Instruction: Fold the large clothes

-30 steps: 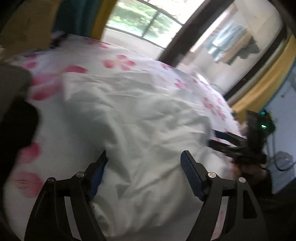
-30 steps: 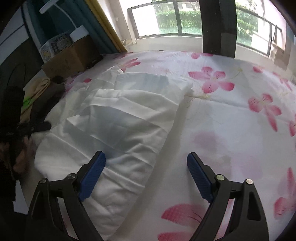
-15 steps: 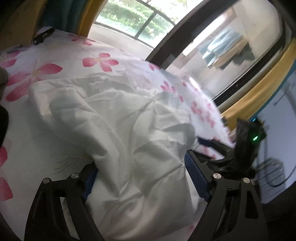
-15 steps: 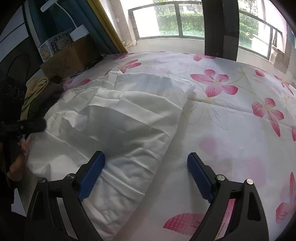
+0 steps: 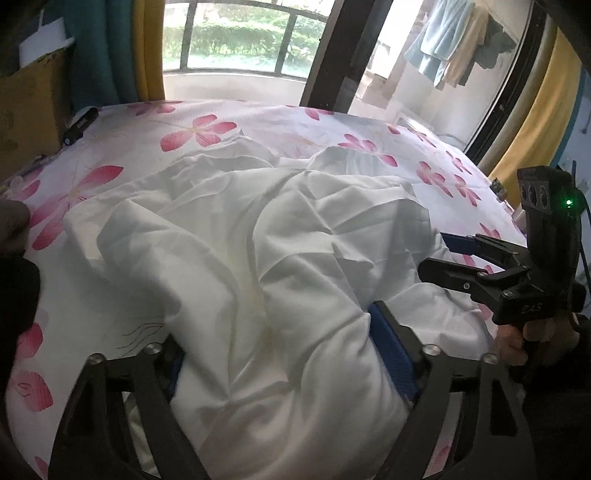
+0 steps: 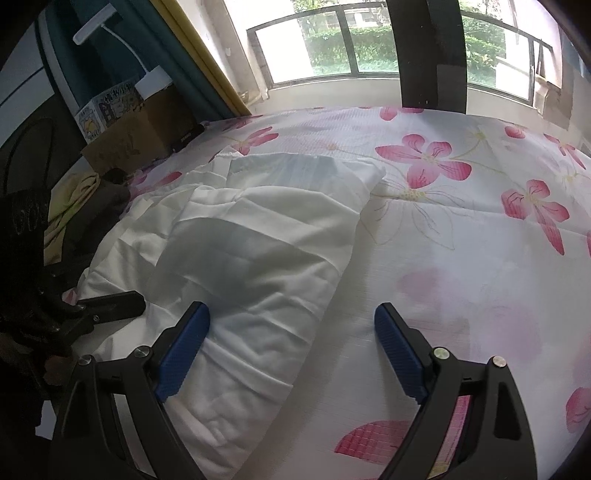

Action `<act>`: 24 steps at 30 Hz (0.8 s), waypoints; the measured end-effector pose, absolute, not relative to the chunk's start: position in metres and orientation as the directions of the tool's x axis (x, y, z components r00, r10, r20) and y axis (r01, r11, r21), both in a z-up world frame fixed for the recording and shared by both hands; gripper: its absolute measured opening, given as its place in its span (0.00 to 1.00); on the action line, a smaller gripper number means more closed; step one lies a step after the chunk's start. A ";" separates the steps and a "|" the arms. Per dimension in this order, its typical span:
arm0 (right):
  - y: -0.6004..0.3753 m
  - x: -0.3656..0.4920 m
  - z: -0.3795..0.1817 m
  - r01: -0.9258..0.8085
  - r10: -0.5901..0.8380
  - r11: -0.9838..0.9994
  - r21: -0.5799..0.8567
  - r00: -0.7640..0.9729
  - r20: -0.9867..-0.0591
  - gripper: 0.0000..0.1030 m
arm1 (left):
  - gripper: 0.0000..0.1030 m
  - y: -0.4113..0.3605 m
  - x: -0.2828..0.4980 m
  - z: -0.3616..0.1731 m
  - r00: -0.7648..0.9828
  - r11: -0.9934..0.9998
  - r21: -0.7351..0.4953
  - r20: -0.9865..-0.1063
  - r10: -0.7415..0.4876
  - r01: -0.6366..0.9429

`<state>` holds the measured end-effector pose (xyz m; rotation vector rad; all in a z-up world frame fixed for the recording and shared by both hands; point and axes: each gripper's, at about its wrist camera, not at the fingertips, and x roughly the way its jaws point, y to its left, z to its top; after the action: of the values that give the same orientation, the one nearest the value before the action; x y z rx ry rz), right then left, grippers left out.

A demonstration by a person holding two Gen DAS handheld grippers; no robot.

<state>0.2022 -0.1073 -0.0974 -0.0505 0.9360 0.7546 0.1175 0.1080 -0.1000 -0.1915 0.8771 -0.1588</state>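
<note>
A large white garment [image 5: 258, 240] lies crumpled on a bed with a pink-flowered sheet [image 5: 192, 129]. My left gripper [image 5: 280, 350] stands open at the garment's near edge. A thick bulge of white cloth fills the gap between its jaws and hides most of its left pad. My right gripper [image 5: 439, 254], held by a hand [image 5: 535, 332], reaches in from the right against the garment's side. In the right wrist view the right gripper [image 6: 291, 314] is open over the garment [image 6: 258, 229], its right finger over bare sheet [image 6: 461, 221]. One of the left gripper's fingers [image 6: 110, 301] shows at the far left.
A cardboard box [image 6: 129, 136] with a white lamp [image 6: 110, 26] stands at the bed's far left corner, and a heap of dark and yellow clothes [image 6: 92, 206] lies beside it. A black object [image 5: 79, 125] rests on the sheet near the box. Windows run behind the bed.
The left gripper has swung and slid along the bed towards the right gripper, and white cloth now bulges up between its jaws. The right gripper has kept still.
</note>
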 end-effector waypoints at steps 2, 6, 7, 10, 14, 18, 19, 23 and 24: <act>-0.105 0.201 -0.098 -0.614 0.580 0.735 0.287 0.351 -0.735 0.87 | 0.60 0.108 0.115 -0.100 0.639 0.963 -0.264 -0.730 -0.242 0.063; -0.095 0.194 -0.098 -0.651 0.612 0.698 0.298 0.327 -0.720 0.69 | 0.38 0.104 0.111 -0.101 0.655 0.951 -0.302 -0.707 -0.268 0.064; -0.093 0.194 -0.098 -0.653 0.627 0.688 0.318 0.312 -0.714 0.67 | 0.35 0.102 0.111 -0.101 0.661 0.953 -0.297 -0.704 -0.262 0.062; -0.091 0.193 -0.098 -0.652 0.632 0.686 0.322 0.314 -0.708 0.58 | 0.29 0.100 0.110 -0.098 0.674 0.954 -0.295 -0.693 -0.255 0.058; -0.095 0.193 -0.099 -0.646 0.660 0.671 0.365 0.294 -0.692 0.47 | 0.24 0.101 0.108 -0.096 0.685 0.951 -0.304 -0.682 -0.257 0.055; -0.097 0.188 -0.096 -0.650 0.689 0.651 0.393 0.289 -0.664 0.34 | 0.21 0.095 0.105 -0.087 0.698 0.965 -0.255 -0.681 -0.220 0.055; -0.096 0.186 -0.094 -0.654 0.698 0.645 0.396 0.292 -0.654 0.30 | 0.20 0.094 0.103 -0.084 0.705 0.967 -0.248 -0.676 -0.216 0.058; -0.096 0.177 -0.079 -0.684 0.723 0.621 0.383 0.311 -0.617 0.25 | 0.18 0.092 0.097 -0.069 0.732 0.971 -0.228 -0.650 -0.204 0.068; -0.096 0.175 -0.075 -0.690 0.728 0.617 0.378 0.317 -0.609 0.24 | 0.18 0.092 0.095 -0.066 0.739 0.972 -0.224 -0.644 -0.199 0.067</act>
<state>0.1747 -0.0962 -0.0748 0.0511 0.8291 0.9337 0.0954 0.0920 -0.0660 -0.1909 0.7263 -0.1471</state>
